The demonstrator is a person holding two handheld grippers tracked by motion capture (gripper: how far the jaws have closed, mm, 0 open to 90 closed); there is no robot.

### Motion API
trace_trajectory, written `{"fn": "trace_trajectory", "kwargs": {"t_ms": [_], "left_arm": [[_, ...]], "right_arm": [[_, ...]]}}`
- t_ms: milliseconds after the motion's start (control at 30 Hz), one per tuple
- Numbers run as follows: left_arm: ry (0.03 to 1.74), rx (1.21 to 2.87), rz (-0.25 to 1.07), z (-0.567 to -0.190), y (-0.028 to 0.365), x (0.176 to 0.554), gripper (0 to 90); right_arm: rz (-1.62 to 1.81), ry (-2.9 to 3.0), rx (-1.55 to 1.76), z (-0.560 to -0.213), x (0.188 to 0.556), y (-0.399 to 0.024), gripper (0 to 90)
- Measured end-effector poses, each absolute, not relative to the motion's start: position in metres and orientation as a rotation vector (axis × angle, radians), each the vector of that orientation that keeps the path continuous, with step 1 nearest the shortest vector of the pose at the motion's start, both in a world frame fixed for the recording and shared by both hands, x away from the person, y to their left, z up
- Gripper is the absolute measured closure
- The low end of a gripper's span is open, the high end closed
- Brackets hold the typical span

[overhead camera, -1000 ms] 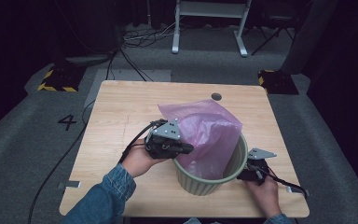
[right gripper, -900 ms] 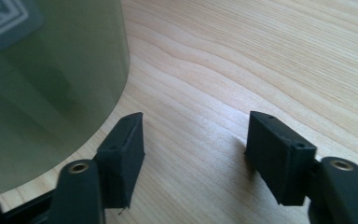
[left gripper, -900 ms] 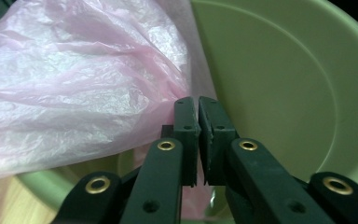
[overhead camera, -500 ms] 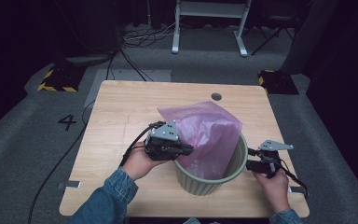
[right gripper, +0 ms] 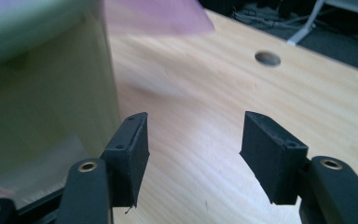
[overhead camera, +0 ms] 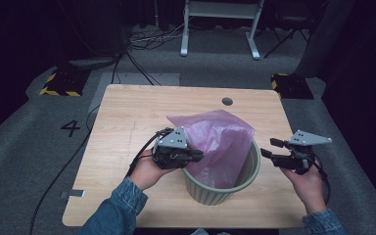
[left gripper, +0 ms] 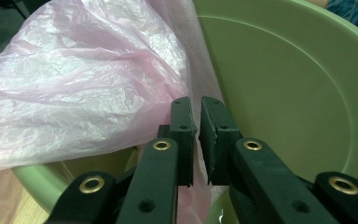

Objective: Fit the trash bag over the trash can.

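A pale green bin (overhead camera: 248, 172) stands on the wooden table (overhead camera: 142, 112) near its front edge. A pink plastic bag (overhead camera: 215, 134) sits in it and billows above the rim. My left gripper (overhead camera: 198, 156) is at the bin's left rim, shut on the bag's edge. In the left gripper view the pads (left gripper: 182, 126) pinch the pink bag film (left gripper: 84, 88) just inside the bin wall (left gripper: 298, 93). My right gripper (overhead camera: 267, 148) hovers to the right of the bin, apart from it. Its jaws have just been opening, and the right gripper (right gripper: 193, 140) has nothing between them.
A round cable hole (overhead camera: 227, 101) lies in the table behind the bin. The right gripper view has the bin's outer wall (right gripper: 42, 93) close on its left and bare tabletop (right gripper: 205, 84) ahead. Cables, a white desk frame (overhead camera: 220, 14) and a floor mark "4" (overhead camera: 71, 128) surround the table.
My right gripper has risen from low beside the bin to about rim height. The left gripper has stayed at the rim, holding the bag.
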State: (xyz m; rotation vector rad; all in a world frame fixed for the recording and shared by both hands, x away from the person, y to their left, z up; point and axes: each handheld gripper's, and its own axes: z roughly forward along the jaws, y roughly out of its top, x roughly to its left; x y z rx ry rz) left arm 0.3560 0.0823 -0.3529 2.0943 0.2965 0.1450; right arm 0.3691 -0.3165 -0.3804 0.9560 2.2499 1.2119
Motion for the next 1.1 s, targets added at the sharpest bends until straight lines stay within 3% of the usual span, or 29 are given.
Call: {"fn": "trace_trajectory", "kwargs": {"t_ms": [500,533,567,600,633,867,1000,1033,1100], "left_arm": [[0.349,1.992,0.192,-0.343,0.096,0.351,79.0],[0.356,1.993,0.209,-0.342,0.097,0.350,76.9],[0.378,1.991,0.228,-0.342,0.098,0.349,67.1],[0.390,1.998,0.241,-0.342,0.100,0.349,67.1],[0.400,1.994,0.242,-0.342,0.101,0.349,60.9],[0.436,1.954,0.290,-0.337,0.116,0.347,51.7],[0.464,1.933,0.274,-0.339,0.124,0.351,50.6],[0.468,1.931,0.266,-0.340,0.126,0.353,50.6],[0.477,1.927,0.246,-0.342,0.128,0.356,50.5]], "right_arm": [[1.395,2.276,0.817,-0.316,0.376,-0.299,40.7],[1.402,2.285,0.802,-0.313,0.377,-0.295,40.4],[1.413,2.301,0.774,-0.308,0.379,-0.287,39.7],[1.413,2.301,0.774,-0.308,0.379,-0.287,39.7],[1.414,2.314,0.753,-0.304,0.381,-0.279,39.4],[1.397,2.351,0.701,-0.299,0.387,-0.254,39.5],[1.393,2.384,0.691,-0.301,0.392,-0.243,48.5],[1.367,2.411,0.705,-0.303,0.394,-0.239,57.7],[1.355,2.426,0.706,-0.304,0.395,-0.238,60.6]]}}
